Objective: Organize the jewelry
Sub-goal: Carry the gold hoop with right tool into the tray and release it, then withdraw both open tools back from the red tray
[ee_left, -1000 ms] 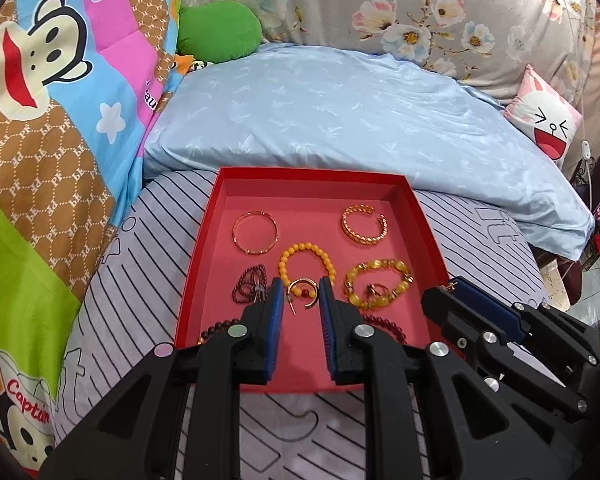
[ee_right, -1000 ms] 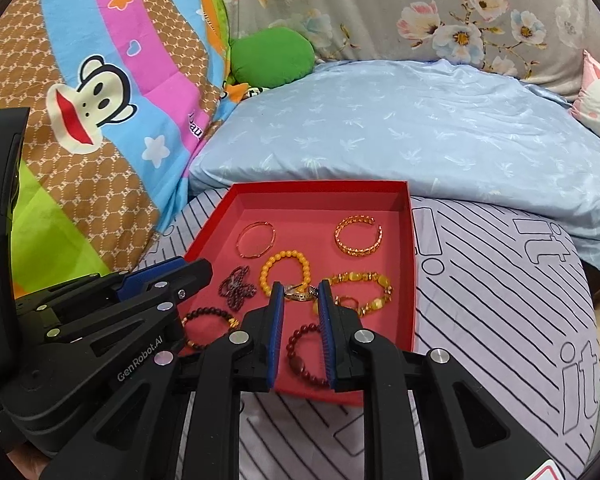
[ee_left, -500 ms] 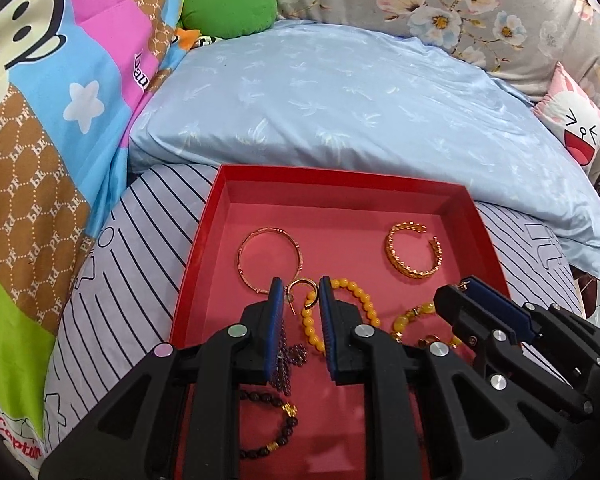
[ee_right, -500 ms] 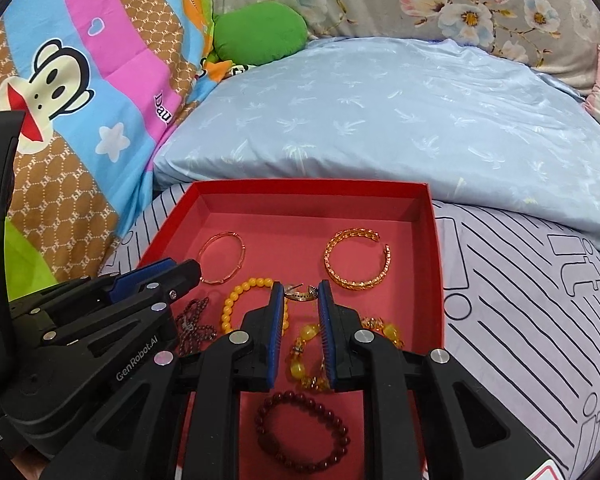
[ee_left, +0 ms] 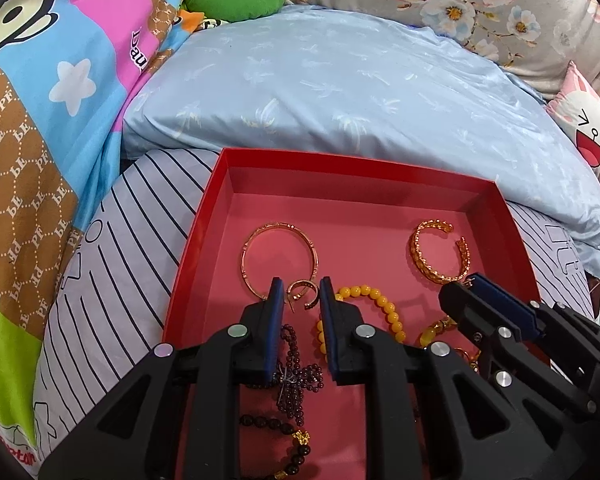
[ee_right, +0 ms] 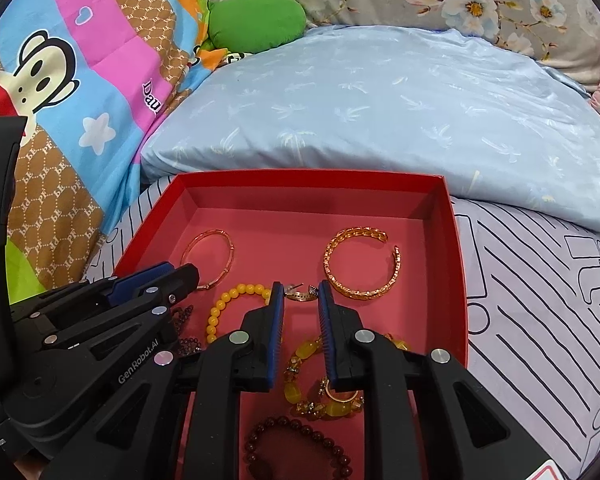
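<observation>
- Left gripper (ee_left: 299,294): clenched on a small gold earring (ee_left: 301,293), above the red tray (ee_left: 192,240).
- Right gripper (ee_right: 299,294): grasping a second earring (ee_right: 300,293).
- Risk: thin hoops may twist from the pads and drop among the bracelets (ee_right: 360,264).

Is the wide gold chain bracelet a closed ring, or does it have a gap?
It has a gap. The gold chain bracelet is a cuff: its two ends stop apart on the right side, showing red tray floor between them.
</observation>
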Motion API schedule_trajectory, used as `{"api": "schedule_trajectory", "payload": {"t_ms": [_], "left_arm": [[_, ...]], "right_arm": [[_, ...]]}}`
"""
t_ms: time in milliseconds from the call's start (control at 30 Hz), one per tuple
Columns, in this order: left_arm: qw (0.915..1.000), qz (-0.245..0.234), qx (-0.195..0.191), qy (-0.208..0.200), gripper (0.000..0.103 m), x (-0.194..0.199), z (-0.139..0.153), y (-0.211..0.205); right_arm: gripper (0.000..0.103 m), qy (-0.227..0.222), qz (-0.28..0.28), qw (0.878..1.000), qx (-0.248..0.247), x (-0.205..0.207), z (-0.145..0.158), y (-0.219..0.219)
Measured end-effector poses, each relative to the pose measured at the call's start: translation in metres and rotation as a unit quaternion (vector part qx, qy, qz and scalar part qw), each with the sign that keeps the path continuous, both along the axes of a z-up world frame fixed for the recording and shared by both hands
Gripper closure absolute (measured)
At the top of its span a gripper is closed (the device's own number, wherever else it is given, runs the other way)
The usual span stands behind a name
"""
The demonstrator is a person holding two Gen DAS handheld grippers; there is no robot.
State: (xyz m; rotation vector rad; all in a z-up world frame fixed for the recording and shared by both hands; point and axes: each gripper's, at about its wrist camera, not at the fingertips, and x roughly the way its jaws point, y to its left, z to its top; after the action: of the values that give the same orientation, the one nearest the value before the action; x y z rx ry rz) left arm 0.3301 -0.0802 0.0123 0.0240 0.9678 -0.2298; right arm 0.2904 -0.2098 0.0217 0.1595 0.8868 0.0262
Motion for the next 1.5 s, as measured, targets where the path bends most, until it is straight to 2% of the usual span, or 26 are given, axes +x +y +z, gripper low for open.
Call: {"api": "schedule_trajectory", "payload": {"t_ms": [100,233,700,1000,1167,1500], "left_arm": [[1.0000,0.004,0.003,0.002,0.081,0.001,-0.001,0.000],[1.0000,0.007,0.000,0.002,0.073,-0.002,-0.002,0.002],[1.0000,0.005,-0.001,-0.007,0.073,-0.028,0.016,0.003],[0.9999,-0.004,-0.004,-0.016,0.073,-0.076,0.033,0.007],[0.9999,-0.004,-0.007,-0.009,0.072,-0.103,0.031,0.013],[0.9999,-0.001,-0.011,0.003,0.070,-0.152,0.024,0.021]], "right_arm": [[0.080,-0.004,-0.006,1.000,-0.003,-0.001,0.001,0.000],[0.079,-0.005,-0.007,1.000,-0.004,-0.004,0.003,0.000],[0.079,-0.015,-0.014,1.000,0.002,-0.036,0.020,0.002],[0.077,-0.027,-0.021,0.999,-0.009,-0.086,0.035,0.009],[0.071,-0.022,-0.027,0.999,-0.007,-0.120,0.033,0.012],[0.070,-0.013,-0.034,0.999,-0.002,-0.166,0.025,0.019]]}}
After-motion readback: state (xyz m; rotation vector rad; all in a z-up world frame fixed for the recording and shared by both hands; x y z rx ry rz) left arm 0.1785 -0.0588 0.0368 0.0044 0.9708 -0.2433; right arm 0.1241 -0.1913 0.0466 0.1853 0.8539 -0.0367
